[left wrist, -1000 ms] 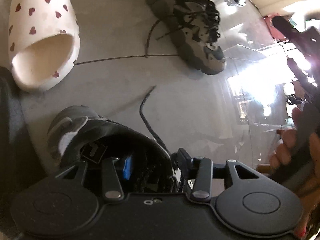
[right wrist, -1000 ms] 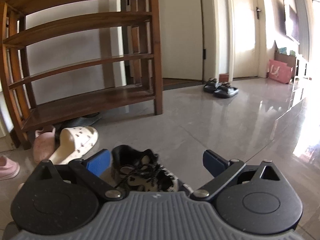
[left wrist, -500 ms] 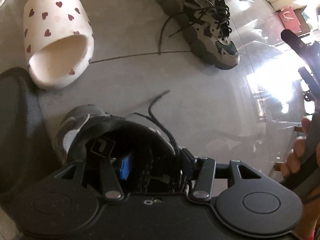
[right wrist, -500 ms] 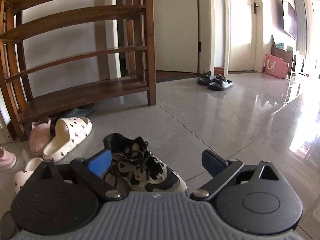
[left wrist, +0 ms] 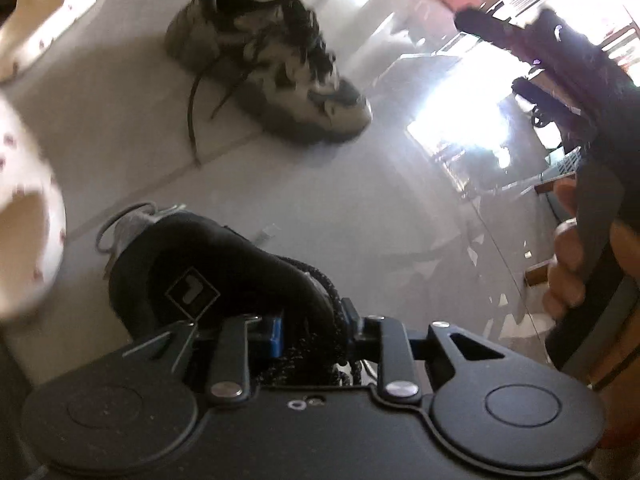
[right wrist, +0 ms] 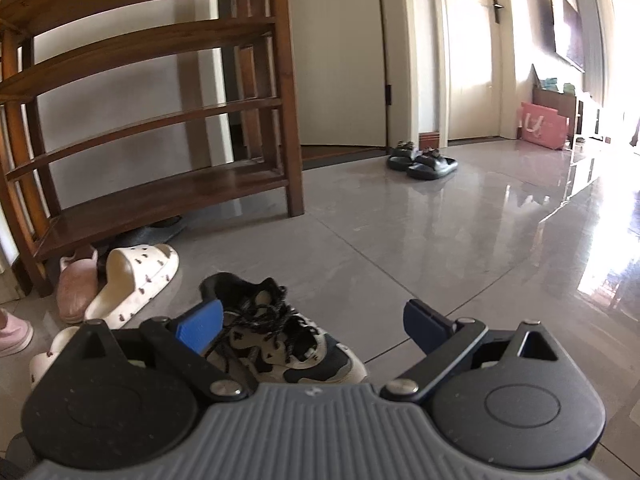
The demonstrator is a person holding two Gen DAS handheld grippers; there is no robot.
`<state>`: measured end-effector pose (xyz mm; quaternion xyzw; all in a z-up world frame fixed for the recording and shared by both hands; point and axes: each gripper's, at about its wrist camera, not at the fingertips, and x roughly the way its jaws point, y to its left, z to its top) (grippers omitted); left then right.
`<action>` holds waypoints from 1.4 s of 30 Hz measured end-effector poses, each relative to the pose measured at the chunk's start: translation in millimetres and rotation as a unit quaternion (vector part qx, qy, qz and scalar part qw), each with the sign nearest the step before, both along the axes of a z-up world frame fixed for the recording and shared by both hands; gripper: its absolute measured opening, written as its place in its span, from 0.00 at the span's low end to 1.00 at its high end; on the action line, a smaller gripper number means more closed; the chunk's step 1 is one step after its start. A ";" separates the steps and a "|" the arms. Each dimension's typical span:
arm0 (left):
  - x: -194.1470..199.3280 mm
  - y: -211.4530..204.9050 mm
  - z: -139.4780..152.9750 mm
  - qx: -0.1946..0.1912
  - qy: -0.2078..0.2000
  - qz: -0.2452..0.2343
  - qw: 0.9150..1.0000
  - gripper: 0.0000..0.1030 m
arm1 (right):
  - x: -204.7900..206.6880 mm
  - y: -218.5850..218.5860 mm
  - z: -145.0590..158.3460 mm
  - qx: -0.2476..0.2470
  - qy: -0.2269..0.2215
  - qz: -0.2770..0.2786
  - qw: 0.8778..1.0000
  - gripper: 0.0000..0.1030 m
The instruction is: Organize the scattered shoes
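Left fingers (left wrist: 312, 328) have lifted the black sneaker (left wrist: 208, 264) clamped; right fingers (right wrist: 316, 324) stay wide above its mate (right wrist: 280, 340), next up.

The left gripper (left wrist: 310, 330) is clamped on a black sneaker (left wrist: 216, 268) — its blue pad (left wrist: 276, 334) pressed inside the collar, the other finger against the laced outer side. The view is motion-blurred. On the grey floor (left wrist: 320, 200) beyond lies a second sneaker (left wrist: 272, 76), tan and black, laces trailing loose toward the camera. A cream slide (left wrist: 28, 236) with red hearts sits at the left edge, its mate (left wrist: 44, 12) in the upper-left corner. At the right edge — a hand (left wrist: 568, 256) gripping a dark handle.
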<state>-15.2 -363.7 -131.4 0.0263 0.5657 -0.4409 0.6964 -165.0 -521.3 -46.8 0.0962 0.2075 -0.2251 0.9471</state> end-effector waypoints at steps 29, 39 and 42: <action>5.4 -86.1 28.9 -0.119 -0.051 -0.090 0.987 0.24 | -31.6 -48.0 -10.3 -0.015 0.043 -0.070 0.997 0.95; 66.3 -52.2 53.7 -0.111 -0.183 0.001 0.977 0.34 | -14.1 -26.8 -27.9 0.016 0.069 -0.014 0.997 0.79; 69.5 -56.1 56.6 -0.110 -0.189 0.007 0.976 0.38 | -11.3 -20.0 -28.6 0.011 0.073 0.000 0.997 0.75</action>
